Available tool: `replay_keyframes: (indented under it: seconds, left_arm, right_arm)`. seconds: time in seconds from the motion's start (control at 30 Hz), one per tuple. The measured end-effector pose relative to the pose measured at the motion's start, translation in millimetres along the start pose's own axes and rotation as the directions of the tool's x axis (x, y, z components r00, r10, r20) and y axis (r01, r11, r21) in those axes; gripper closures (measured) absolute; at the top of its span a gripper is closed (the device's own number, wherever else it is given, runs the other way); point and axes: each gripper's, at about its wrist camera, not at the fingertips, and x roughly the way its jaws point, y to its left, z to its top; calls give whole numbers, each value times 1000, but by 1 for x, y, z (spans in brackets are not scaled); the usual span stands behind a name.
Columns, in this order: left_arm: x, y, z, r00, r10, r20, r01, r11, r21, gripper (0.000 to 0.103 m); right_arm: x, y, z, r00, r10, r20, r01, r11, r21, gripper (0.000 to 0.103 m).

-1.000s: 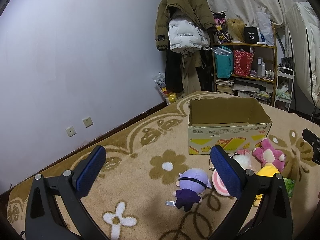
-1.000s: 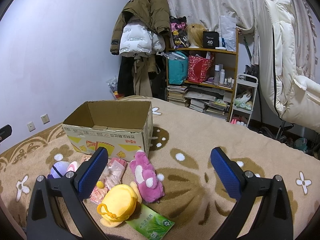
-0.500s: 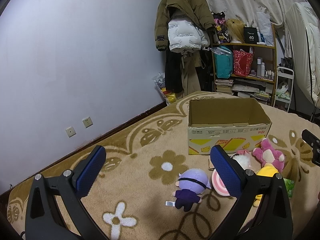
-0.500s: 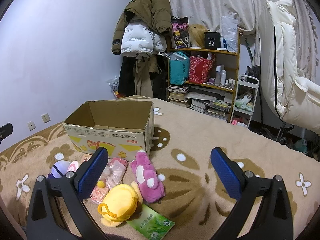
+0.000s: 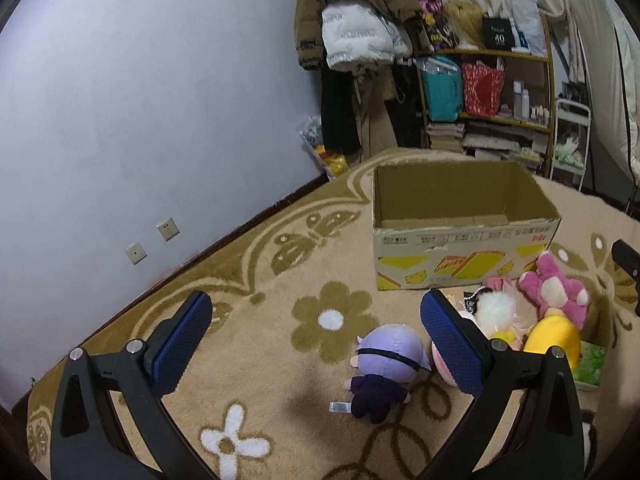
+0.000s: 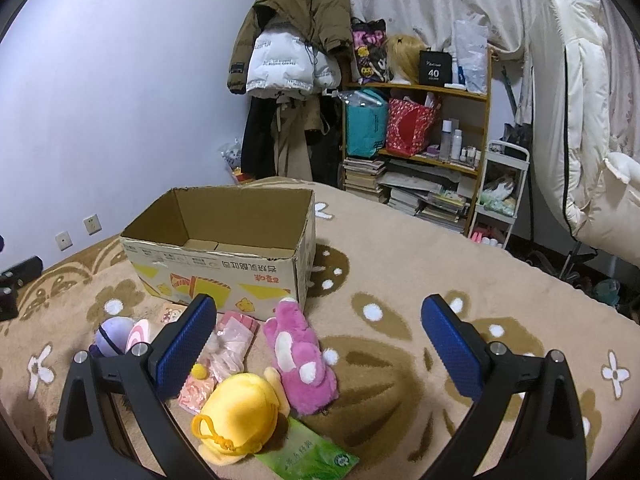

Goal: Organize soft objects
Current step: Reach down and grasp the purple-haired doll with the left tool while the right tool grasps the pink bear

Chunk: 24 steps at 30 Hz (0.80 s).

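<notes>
An open cardboard box [image 5: 464,236] [image 6: 224,252] stands empty on the tan flowered blanket [image 5: 280,380]. In front of it lie a purple-headed doll [image 5: 386,364] [image 6: 112,334], a pink plush [image 5: 556,290] [image 6: 300,354], a yellow plush [image 5: 554,342] [image 6: 240,412], a white fluffy toy [image 5: 496,310], pink packets [image 6: 230,340] and a green packet [image 6: 308,454]. My left gripper [image 5: 316,336] hangs open above the blanket, left of the doll. My right gripper [image 6: 316,338] is open above the pink plush, holding nothing.
A wooden shelf [image 6: 416,128] with bags, books and bottles stands behind, beside hanging coats [image 6: 296,52]. A white rolling cart [image 6: 500,196] and a padded white chair [image 6: 592,152] are at the right. The lilac wall [image 5: 140,100] with sockets runs along the left.
Both grippers have crept slightly forward toward the toys and box; both stay open. Nothing on the blanket has moved.
</notes>
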Motion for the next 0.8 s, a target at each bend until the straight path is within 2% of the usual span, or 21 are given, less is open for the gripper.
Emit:
replay_keyframes:
  seconds: [0.3,0.47,0.6,0.8]
  left_arm:
    - [54,-15,-5,990,-39,-138,41,999,9,0]
    - [77,-19,-9,975,-75,-207,75,997,-9,0]
    - [93,-20,-13,963,-88,-256,86,996,-18,0]
    - [113,-26,-26,937,-99,-334,110,994,16,0]
  right_arm:
    - [42,5,0,997,18,-72,-19,1000,-4,0]
    - [63,10,-5,994,9,-109,-12,1000,-27,0]
    - [81,10,-9,988,31,-152,-33,999,-16,0]
    - [104,6,-20,970,17,-244,-18,1000,-5,0]
